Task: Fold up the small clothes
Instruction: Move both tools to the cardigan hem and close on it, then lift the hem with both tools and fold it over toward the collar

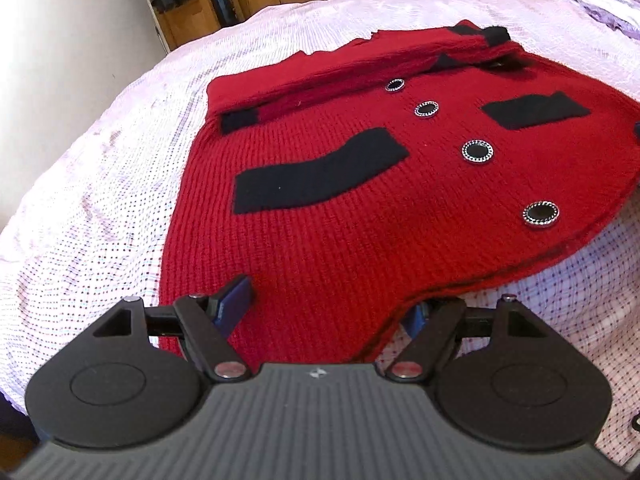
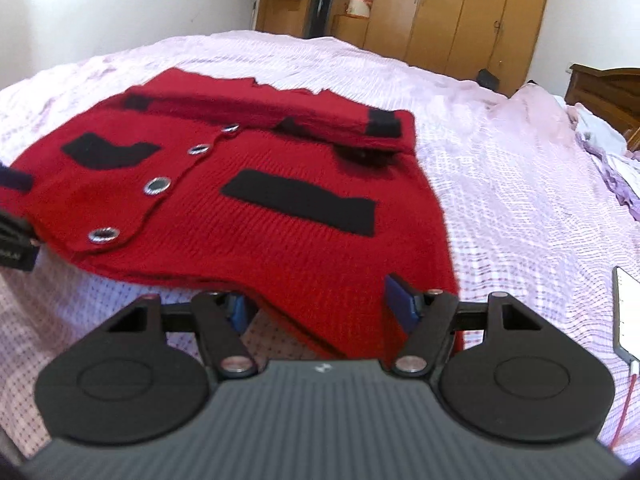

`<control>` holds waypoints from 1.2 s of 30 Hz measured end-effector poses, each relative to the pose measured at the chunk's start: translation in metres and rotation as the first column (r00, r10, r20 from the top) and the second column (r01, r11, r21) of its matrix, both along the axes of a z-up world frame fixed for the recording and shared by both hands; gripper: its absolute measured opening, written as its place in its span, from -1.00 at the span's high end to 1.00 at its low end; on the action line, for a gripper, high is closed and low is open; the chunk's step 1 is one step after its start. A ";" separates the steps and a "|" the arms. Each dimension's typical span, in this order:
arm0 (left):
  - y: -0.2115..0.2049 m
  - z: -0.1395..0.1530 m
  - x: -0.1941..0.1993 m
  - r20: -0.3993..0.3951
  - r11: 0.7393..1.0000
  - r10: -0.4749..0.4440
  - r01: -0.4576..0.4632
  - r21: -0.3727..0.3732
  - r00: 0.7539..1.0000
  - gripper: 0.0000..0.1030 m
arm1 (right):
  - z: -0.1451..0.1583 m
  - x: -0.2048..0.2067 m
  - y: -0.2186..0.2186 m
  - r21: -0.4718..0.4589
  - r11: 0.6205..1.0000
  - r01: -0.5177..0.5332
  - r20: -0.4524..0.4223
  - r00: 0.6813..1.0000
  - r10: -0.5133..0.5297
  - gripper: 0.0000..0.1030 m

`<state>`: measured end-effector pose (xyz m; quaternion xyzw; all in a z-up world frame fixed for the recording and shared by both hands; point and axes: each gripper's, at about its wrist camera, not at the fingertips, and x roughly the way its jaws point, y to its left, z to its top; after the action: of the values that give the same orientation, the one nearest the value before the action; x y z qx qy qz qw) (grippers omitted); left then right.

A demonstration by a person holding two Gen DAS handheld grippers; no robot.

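On the bed (image 1: 100, 200), one red cardigan (image 1: 340, 220), four buttons; left gripper (image 1: 328, 312) and right gripper (image 2: 324, 304) both spread wide at its hem, gripping nothing.

No readable text anywhere. Only mark: a small pale emblem moulded on the ribbed grey housing of the left tool (image 1: 325, 312), same on the right tool (image 2: 326, 304); no letters in it. The black object (image 2: 14, 248) at far left has faint lettering, too blurred to read.
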<state>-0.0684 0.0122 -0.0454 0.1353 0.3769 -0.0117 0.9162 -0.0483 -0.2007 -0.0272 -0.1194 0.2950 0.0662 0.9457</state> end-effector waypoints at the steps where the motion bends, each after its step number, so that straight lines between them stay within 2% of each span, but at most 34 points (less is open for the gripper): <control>1: 0.001 0.001 -0.001 0.006 1.000 -0.003 0.003 0.000 1.000 -0.56 | 0.001 0.000 -0.001 0.001 1.000 -0.001 0.004 1.000 0.001 -0.32; 7: 0.001 0.013 -0.012 0.104 0.999 -0.030 0.027 0.026 0.994 -0.46 | 0.001 -0.005 -0.004 0.025 1.000 -0.012 0.002 1.000 0.012 -0.14; 13: 0.003 0.007 -0.001 0.094 0.999 -0.026 0.023 0.032 0.995 -0.41 | 0.002 0.000 -0.005 0.043 0.999 -0.008 -0.007 1.000 0.008 0.38; 14: 0.004 0.006 0.002 0.086 0.999 -0.026 0.024 0.023 0.996 -0.32 | 0.003 0.001 -0.005 0.047 0.999 -0.008 -0.007 1.000 0.008 0.48; 16: 0.005 0.006 0.004 0.068 0.999 -0.040 0.041 -0.016 0.997 -0.01 | 0.004 0.002 -0.006 0.057 0.998 -0.012 -0.010 1.000 0.012 0.55; 17: 0.004 0.007 0.003 0.059 0.997 -0.061 0.063 -0.037 0.996 0.28 | 0.004 0.003 -0.006 0.062 0.998 -0.012 -0.009 1.000 0.013 0.58; 21: 0.001 0.014 0.000 0.073 0.993 -0.104 0.108 -0.056 0.992 0.67 | 0.007 0.004 -0.007 0.077 0.997 -0.002 -0.004 1.000 0.002 0.65; 28: 0.010 0.037 0.004 0.124 0.985 -0.062 0.081 -0.151 0.990 0.74 | 0.020 0.001 -0.007 0.109 0.994 0.010 0.063 0.998 -0.017 0.78; 36: 0.006 0.037 0.017 0.124 0.988 -0.050 0.066 -0.136 0.991 0.73 | 0.032 0.003 -0.007 0.147 0.989 0.004 0.110 0.994 -0.020 0.80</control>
<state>-0.0513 0.0179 -0.0086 0.0823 0.3154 -0.0566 0.9437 -0.0449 -0.2074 0.0052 -0.0515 0.2368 0.0751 0.9673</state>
